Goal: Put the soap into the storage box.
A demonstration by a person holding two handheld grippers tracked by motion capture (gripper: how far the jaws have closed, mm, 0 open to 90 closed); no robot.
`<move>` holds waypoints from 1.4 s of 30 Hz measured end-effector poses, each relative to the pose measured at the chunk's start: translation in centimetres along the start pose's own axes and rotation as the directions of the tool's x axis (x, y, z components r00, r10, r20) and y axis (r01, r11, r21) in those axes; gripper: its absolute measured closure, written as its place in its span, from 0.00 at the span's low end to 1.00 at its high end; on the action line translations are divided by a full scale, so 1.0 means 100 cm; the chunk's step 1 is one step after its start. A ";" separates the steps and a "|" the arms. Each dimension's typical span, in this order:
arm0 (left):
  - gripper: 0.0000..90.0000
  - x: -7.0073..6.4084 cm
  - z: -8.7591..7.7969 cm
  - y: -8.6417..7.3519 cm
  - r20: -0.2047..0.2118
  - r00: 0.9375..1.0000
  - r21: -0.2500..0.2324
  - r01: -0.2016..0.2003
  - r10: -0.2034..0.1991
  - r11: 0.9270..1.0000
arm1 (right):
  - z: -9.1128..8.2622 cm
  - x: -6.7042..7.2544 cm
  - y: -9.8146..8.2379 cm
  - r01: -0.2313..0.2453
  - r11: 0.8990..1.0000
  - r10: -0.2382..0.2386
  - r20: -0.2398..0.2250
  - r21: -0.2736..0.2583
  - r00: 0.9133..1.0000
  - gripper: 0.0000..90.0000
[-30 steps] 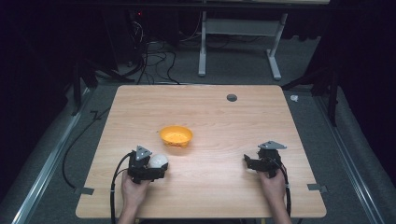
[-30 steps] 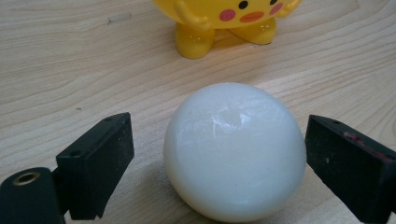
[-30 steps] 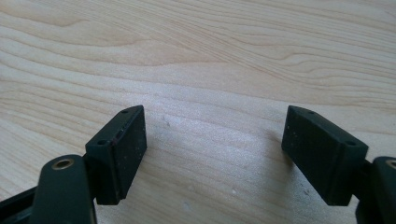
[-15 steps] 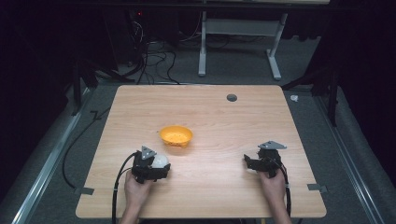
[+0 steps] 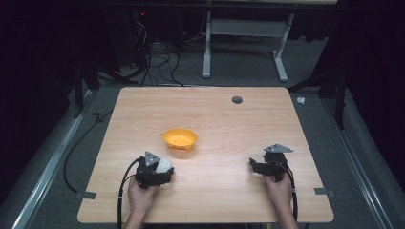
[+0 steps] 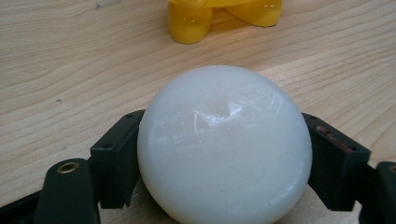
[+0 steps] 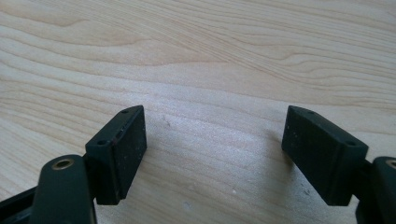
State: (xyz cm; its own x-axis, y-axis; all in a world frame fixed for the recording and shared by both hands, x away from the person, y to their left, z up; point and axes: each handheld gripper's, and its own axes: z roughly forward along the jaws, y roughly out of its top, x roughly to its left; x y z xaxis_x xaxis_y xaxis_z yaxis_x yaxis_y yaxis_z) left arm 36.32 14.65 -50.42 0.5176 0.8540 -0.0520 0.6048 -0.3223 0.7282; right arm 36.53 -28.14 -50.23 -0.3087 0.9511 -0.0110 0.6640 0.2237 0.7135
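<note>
Left gripper view: white ball [image 6: 224, 144] clamped in the left hand-held gripper [image 6: 224, 158], low over the surface [image 5: 229, 119] near the yellow bowl [image 5: 180, 139].
Jaws have just closed across its widest part; smooth, hard, likely slippery. Right hand-held gripper [image 7: 215, 149] gapes, empty.

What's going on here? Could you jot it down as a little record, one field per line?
Setting: wooden table, dark room around it
Who: a person holding a two-jaw gripper in each hand
Left gripper: jaws have just been closing and now press on both sides of a white ball
White ball: on the table near the person's edge, left side
Right gripper: jaws wide apart, nothing between them, bare wood below
Yellow bowl: just beyond the ball, apart from it
Likely next step: lift the ball, perhaps toward the bowl
</note>
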 end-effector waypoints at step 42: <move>0.26 -0.015 -0.032 0.039 0.085 0.991 -0.056 -0.095 0.100 0.994 | 0.000 0.000 0.000 0.008 1.000 -0.008 -0.009 0.000 1.000 0.25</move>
State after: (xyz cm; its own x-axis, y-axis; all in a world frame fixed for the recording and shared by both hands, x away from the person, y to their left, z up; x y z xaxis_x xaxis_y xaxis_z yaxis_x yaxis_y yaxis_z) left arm 35.93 13.41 -45.33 0.6251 0.7796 -0.0374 0.5181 -0.3786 0.7669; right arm 36.52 -28.19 -50.23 -0.3200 0.9474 -0.0099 0.6614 0.2308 0.7137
